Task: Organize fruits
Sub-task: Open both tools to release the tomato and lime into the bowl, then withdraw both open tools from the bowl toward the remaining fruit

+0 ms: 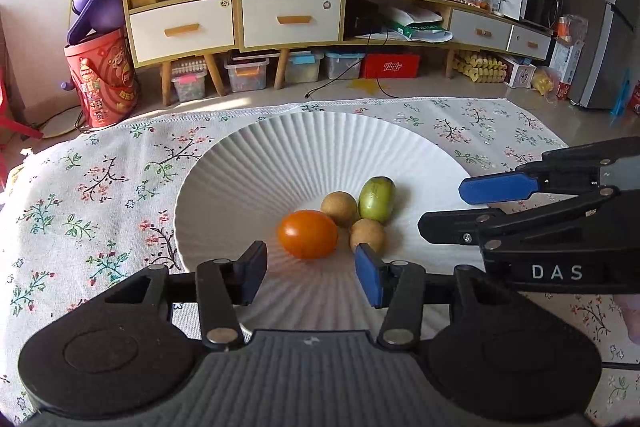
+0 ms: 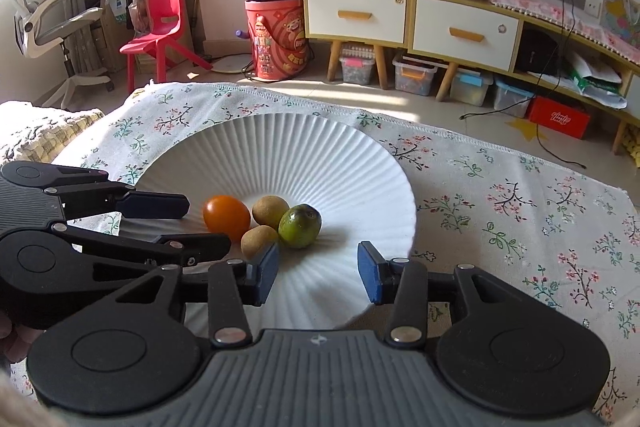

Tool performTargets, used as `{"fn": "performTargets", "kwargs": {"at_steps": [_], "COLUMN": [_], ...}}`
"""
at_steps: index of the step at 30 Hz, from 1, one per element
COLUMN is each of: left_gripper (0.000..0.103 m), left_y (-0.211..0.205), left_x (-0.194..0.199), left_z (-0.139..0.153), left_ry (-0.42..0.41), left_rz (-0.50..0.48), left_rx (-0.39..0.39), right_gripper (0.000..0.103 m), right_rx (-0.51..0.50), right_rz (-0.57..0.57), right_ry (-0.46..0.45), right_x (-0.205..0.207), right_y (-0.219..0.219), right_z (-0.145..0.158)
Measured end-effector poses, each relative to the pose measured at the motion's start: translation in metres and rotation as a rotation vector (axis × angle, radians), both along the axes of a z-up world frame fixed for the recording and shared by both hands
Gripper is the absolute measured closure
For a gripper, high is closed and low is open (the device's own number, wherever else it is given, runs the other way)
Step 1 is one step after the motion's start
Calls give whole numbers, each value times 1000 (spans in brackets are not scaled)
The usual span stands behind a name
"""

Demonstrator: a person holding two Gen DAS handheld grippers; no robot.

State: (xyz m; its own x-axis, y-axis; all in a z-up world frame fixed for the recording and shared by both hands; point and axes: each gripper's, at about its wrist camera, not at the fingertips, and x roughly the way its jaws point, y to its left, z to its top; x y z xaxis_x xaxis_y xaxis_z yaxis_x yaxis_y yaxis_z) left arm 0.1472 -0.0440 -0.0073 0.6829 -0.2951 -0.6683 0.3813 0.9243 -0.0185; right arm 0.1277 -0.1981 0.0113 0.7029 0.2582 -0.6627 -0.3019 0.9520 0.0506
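A white ribbed plate sits on a floral tablecloth. In its middle lie an orange tomato, a green fruit and two small brown fruits. My left gripper is open and empty, just short of the tomato. My right gripper is open and empty, just short of the green fruit. Each gripper shows in the other's view, the right one at right, the left one at left.
The floral tablecloth covers the table around the plate. Beyond the far edge are a wooden cabinet, a red bucket, storage boxes and a red chair.
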Motion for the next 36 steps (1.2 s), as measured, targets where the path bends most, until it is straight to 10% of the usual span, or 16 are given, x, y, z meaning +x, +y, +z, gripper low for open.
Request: {"fn": "performTargets", "kwargs": {"at_steps": [36], "left_gripper": [13], "left_y": [68], "left_x": [-68], "left_z": [12], "left_ry": [-20], "left_rz": [103], "left_rx": [-93], "right_gripper": [13], "right_rx": [52], "right_rz": [-22], "right_ry": [-41], "right_x": [-56], "right_y": [-11], "right_z": [6]}}
